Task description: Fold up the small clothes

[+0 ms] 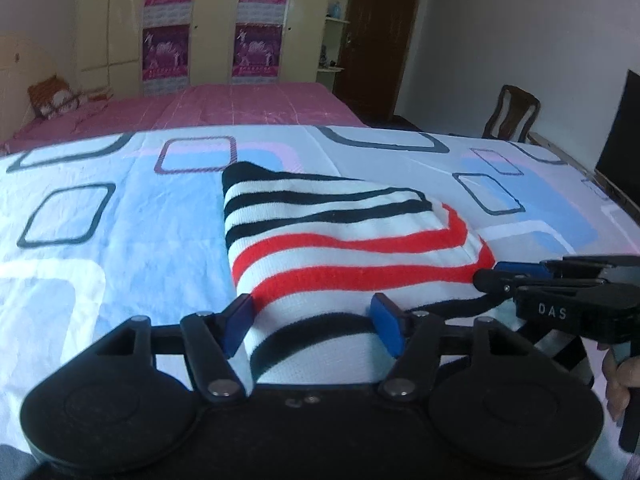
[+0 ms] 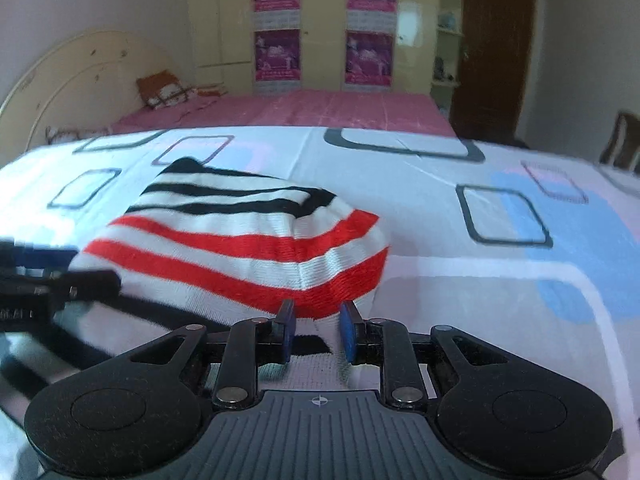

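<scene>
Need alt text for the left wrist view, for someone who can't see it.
A folded striped garment, white with black and red bands, lies on a patterned bedsheet between the open pads of the left claw. The right claw reaches in from the right edge at the garment's corner.

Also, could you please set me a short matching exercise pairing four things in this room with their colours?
Things:
1. striped garment
2. far bed cover
3. chair
4. wardrobe

Colours:
a. pink
b. cream
c. white with red and black stripes
d. dark brown

Pairs: 1-c; 2-a; 3-d; 4-b
</scene>
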Motion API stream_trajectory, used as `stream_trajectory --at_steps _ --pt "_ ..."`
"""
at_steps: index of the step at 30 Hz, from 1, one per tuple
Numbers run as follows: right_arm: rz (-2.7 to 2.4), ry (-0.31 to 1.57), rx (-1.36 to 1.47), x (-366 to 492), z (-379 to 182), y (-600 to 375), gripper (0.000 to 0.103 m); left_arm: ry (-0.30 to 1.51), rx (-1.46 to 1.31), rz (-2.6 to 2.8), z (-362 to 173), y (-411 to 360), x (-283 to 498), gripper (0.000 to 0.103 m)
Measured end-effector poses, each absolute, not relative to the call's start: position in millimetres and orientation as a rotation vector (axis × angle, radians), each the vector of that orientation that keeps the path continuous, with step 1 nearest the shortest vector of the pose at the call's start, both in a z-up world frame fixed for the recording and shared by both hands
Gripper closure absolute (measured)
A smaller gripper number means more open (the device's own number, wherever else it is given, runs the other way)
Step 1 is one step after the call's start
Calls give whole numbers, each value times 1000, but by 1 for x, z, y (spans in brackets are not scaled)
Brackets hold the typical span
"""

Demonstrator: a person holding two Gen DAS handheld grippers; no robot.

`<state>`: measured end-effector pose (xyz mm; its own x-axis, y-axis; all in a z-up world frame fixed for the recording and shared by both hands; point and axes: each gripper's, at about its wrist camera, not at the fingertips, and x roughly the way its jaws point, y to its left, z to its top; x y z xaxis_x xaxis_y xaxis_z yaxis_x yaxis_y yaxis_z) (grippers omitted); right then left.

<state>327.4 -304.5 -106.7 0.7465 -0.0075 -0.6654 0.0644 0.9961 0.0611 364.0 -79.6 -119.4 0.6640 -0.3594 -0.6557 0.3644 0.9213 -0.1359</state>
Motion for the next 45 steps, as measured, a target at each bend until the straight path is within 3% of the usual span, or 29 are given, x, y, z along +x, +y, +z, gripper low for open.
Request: stream_trajectory --at_steps 10,27,31,40,41,43,44,45 --pt "-36 692 86 286 -80 -300 80 739 36 -422 -105 -83 344 40" --pt "-172 778 214 235 -104 -292 81 868 -13 -533 -133 -57 313 39" --pt "-197 777 342 234 -115 -303 80 900 -61 -539 -142 -53 322 35" --pt "-192 761 314 229 -86 -301 80 877 -38 -569 -125 -51 321 23" --pt "-186 751 320 228 -81 -302 78 869 -45 -567 -121 -50 321 22" --pt "-178 729 326 232 -74 -306 54 844 -63 -559 -112 -48 323 20" --pt "-174 709 324 236 -71 -309 31 832 -71 -552 -109 -49 326 17" --pt "-160 693 318 239 -68 -311 29 824 -76 -542 -105 -50 330 16"
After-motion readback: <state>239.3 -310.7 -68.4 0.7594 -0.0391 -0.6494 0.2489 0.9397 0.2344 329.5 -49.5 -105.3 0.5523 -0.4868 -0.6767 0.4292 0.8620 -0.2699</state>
